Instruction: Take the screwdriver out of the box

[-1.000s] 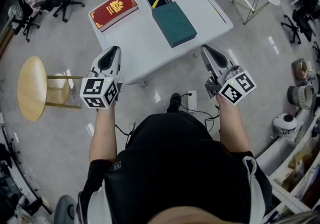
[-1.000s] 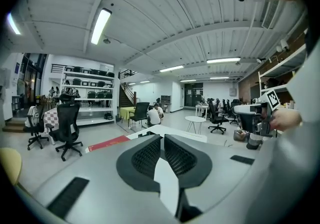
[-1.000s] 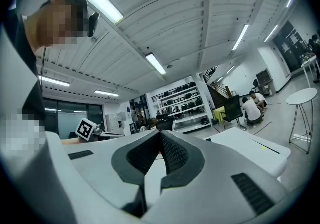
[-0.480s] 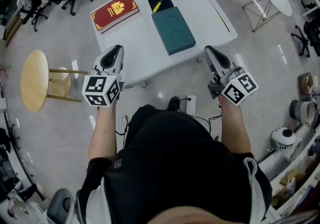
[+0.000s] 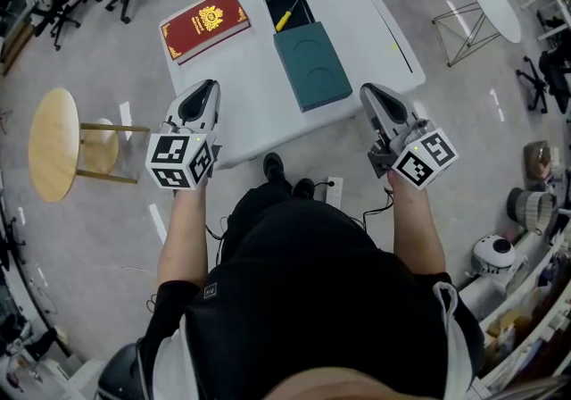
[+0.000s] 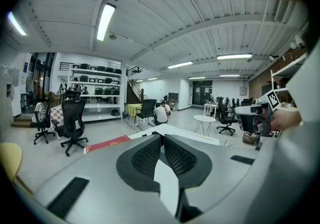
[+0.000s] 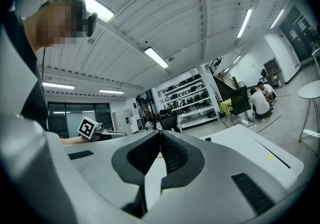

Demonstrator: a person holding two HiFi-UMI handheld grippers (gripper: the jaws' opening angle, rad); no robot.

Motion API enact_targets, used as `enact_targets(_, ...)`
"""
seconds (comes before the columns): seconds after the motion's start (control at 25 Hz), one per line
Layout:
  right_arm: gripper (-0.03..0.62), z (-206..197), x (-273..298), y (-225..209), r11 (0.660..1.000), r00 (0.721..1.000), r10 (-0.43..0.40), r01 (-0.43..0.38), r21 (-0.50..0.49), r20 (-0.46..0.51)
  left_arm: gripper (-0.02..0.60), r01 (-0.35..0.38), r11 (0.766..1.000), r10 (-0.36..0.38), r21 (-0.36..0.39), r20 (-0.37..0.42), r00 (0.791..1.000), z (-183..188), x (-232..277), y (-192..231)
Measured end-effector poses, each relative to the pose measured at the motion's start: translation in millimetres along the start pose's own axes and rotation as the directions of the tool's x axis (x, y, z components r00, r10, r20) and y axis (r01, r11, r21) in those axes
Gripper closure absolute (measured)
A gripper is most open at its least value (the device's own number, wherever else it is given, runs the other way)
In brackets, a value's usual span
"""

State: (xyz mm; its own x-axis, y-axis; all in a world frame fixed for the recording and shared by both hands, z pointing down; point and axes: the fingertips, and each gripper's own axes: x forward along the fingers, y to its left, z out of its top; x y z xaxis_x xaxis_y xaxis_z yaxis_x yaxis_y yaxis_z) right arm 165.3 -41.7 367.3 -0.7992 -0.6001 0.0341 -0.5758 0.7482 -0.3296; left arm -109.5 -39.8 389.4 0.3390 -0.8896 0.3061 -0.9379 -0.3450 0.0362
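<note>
The gap to the work is being closed. Compared with a second ago, the white tabletop point(image 5: 250, 90) is sitting lower and nearer in the head view. The near end of the teal box point(image 5: 310, 63) is now lying between the two gripper tips rather than well ahead of them. A shoe is being shown under the table edge, so the whole body is judged to be stepping in, not only the arms reaching.

The left gripper point(image 5: 206, 90) is being held with its jaws together and nothing between them. The right gripper point(image 5: 369, 95) is likewise being kept fully closed and empty, as it was a second ago.

The screwdriver point(image 5: 285, 16), yellow-handled, is lying untouched in the uncovered far end of the box, well apart from both grippers. A red book point(image 5: 204, 23) is lying to the left of the box, clear of it.

The task is therefore judged to be only in its approach. A gripper will have to be opened and carried over the covered part of the box before the screwdriver can be gripped.
</note>
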Motion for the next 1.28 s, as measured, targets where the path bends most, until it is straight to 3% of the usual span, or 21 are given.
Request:
enact_targets(0.64, 0.563, 20.6, 114.9, -28.5, 0.998, 0.998, -0.019, 0.015, -0.062, -0.055, 0.545, 0.025, 1.0, -0.024, -0.007, 0.021, 0.999, 16.2, 67.7, 91.8)
enact_targets(1.04, 0.563, 15.3, 145.8, -31.1, 0.994, 0.992, 0.01, -0.024, -0.111, -0.127, 0.545, 0.058, 0.998, -0.058, -0.016, 0.013, 0.998, 9.9, 87.5, 105.0)
enact_targets(1.28, 0.563, 14.5, 170.3, -58.7, 0.99, 0.985, 0.066, -0.084, -0.11, -0.158, 0.545, 0.025, 0.999, -0.025, -0.027, 0.0, 1.0, 11.2, 110.5, 108.4)
